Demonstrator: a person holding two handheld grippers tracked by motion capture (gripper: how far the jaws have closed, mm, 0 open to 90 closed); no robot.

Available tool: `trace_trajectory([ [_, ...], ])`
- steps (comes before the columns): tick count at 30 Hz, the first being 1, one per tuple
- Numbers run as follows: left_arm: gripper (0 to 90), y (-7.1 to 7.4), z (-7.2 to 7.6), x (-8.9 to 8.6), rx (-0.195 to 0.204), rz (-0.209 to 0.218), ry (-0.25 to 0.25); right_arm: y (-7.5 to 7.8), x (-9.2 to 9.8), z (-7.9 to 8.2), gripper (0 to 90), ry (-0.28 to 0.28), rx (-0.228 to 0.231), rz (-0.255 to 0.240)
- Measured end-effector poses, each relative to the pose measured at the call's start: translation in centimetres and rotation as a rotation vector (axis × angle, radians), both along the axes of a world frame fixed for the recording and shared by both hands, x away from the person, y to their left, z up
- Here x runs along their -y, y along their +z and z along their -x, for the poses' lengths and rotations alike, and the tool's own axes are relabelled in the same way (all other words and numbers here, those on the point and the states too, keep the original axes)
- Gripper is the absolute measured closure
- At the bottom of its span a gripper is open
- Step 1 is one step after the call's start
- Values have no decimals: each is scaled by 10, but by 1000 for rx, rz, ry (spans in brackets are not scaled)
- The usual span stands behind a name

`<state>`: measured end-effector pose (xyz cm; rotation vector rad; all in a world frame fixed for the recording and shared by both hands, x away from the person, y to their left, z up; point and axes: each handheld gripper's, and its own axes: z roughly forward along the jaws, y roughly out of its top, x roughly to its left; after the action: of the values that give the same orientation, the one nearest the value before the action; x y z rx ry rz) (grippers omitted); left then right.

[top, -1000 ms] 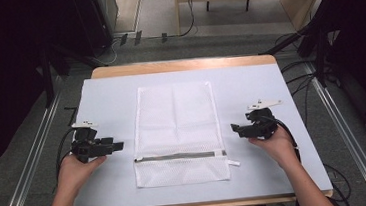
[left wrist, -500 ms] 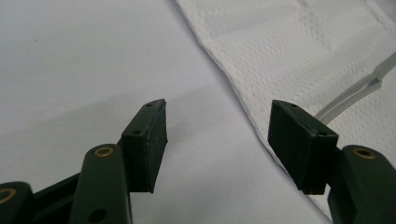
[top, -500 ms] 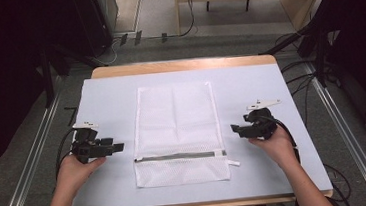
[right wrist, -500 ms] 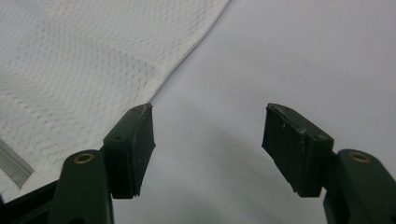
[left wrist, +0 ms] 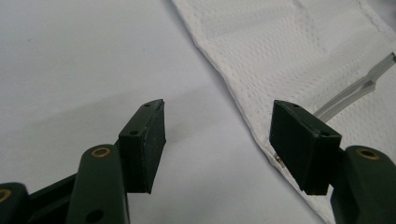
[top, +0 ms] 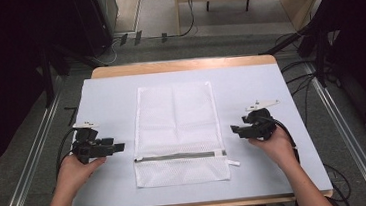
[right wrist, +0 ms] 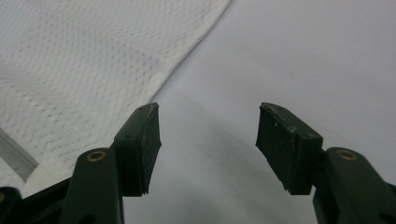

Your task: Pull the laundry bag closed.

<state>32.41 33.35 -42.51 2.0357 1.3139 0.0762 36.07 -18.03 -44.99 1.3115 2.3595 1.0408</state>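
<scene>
A white mesh laundry bag lies flat in the middle of the table, its grey zipper running across near the front end. My left gripper rests on the table just left of the bag, open, jaws pointing at the bag's left edge. Nothing lies between its jaws except the bag's hem by the right jaw. My right gripper sits just right of the bag, open and empty, jaws pointing at the bag's right edge. The left gripper and the right gripper both stand wide apart.
A pale sheet covers the wooden table. A small white zipper tab sticks out at the bag's front right. Metal rails run along both sides of the table, and cables trail on the floor at the right.
</scene>
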Motion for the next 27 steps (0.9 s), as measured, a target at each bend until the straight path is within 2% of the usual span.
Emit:
trace_trajectory([
  [8,365,0,1,0,2,-2,-5,2,-6,3,453,21,-3,-14],
  [12,365,1,2,-1,2,-1,2,3,-12,5,481,49,-8,-13],
  [27,366,0,10,-6,-1,-13,15,8,-38,11,465,135,2,-15],
])
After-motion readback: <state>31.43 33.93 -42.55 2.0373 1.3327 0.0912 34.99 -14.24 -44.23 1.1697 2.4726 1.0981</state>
